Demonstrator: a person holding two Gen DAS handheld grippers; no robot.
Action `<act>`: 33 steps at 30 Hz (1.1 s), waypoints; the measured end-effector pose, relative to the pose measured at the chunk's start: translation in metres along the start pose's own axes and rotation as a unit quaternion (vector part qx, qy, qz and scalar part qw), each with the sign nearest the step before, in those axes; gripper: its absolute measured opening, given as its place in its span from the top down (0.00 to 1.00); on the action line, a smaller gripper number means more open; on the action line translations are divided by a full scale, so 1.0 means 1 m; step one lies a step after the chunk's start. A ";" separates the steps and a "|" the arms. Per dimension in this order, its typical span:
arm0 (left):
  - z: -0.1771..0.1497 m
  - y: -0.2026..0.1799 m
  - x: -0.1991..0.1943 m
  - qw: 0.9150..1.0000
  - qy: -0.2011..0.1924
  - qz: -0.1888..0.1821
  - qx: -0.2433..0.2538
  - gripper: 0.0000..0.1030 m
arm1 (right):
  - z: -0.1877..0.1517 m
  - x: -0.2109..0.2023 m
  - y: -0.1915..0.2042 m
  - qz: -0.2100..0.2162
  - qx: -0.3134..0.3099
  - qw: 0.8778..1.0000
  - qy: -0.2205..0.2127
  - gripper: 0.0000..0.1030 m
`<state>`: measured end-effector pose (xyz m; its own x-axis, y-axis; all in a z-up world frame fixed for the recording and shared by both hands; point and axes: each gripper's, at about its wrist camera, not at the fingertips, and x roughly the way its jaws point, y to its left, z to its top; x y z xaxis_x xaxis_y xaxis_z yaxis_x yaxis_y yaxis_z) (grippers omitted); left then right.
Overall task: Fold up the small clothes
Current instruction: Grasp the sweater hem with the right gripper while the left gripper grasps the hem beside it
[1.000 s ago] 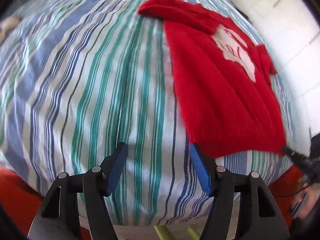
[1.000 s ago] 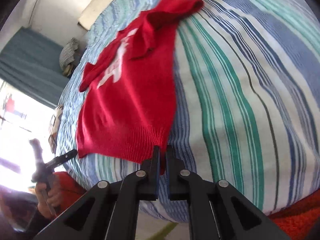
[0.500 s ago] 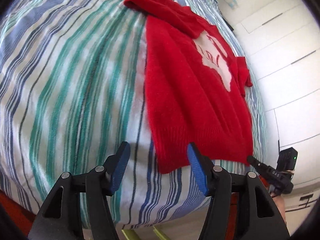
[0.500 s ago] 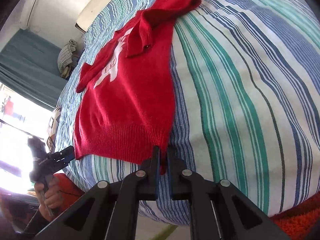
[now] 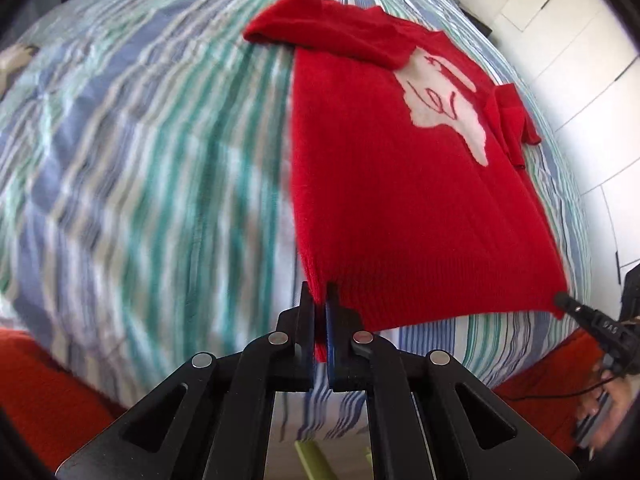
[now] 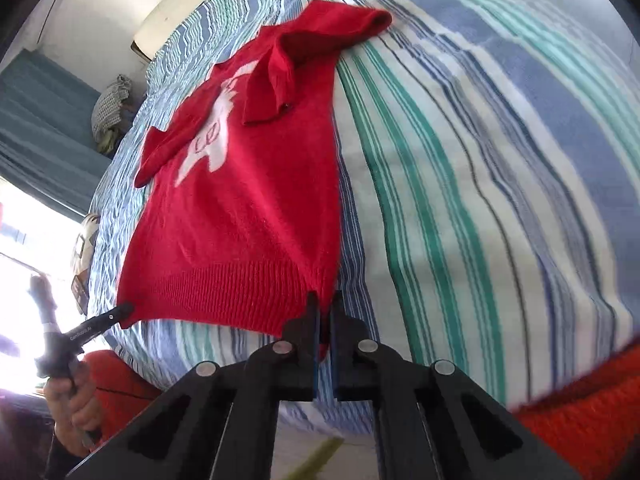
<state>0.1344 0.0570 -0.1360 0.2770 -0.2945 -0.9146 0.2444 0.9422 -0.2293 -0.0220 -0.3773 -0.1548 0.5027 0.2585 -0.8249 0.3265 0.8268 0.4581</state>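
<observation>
Left wrist view: the left gripper (image 5: pixel 319 300) is clamped on the near left hem corner of the red sweater (image 5: pixel 408 200), which lies flat on the striped bedsheet (image 5: pixel 140 160). The right gripper (image 6: pixel 324 312) pinches the near right hem corner, its jaws closed on the ribbing. To fold well, both corners should likely rise together, level and taut, then travel toward the far collar without dragging the sleeves.

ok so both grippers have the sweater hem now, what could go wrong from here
The left gripper and right gripper each pinch only a corner of the red sweater, so the knit might slip out when lifted. One sleeve lies folded over the chest and could bunch inside the fold.
</observation>
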 end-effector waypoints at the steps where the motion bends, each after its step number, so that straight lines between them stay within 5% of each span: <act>1: -0.003 0.001 -0.003 1.000 0.003 0.008 0.005 0.98 | -0.002 -0.004 0.003 -0.001 -0.001 1.000 0.003 0.97; 8: -0.014 0.008 0.020 0.997 0.040 0.058 0.009 0.99 | -0.010 0.019 0.003 -0.041 -0.006 0.998 0.047 0.97; 23: -0.019 -0.004 0.054 0.992 0.042 0.110 0.035 0.98 | -0.010 0.046 -0.010 -0.082 0.006 0.995 0.061 0.98; 28: -0.023 -0.024 0.061 0.985 0.026 0.152 0.076 0.97 | -0.010 0.048 -0.006 -0.092 -0.012 0.994 0.055 0.98; 33: -0.033 -0.050 0.069 0.968 0.003 0.218 0.122 0.87 | -0.012 0.049 0.010 -0.117 -0.038 0.991 0.046 0.98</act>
<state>0.1106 -0.0055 -0.1986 0.3981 0.1245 -0.9088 0.3170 0.9110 0.2636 -0.0038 -0.3500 -0.1950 0.3438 0.0971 -0.9340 0.3621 0.9040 0.2273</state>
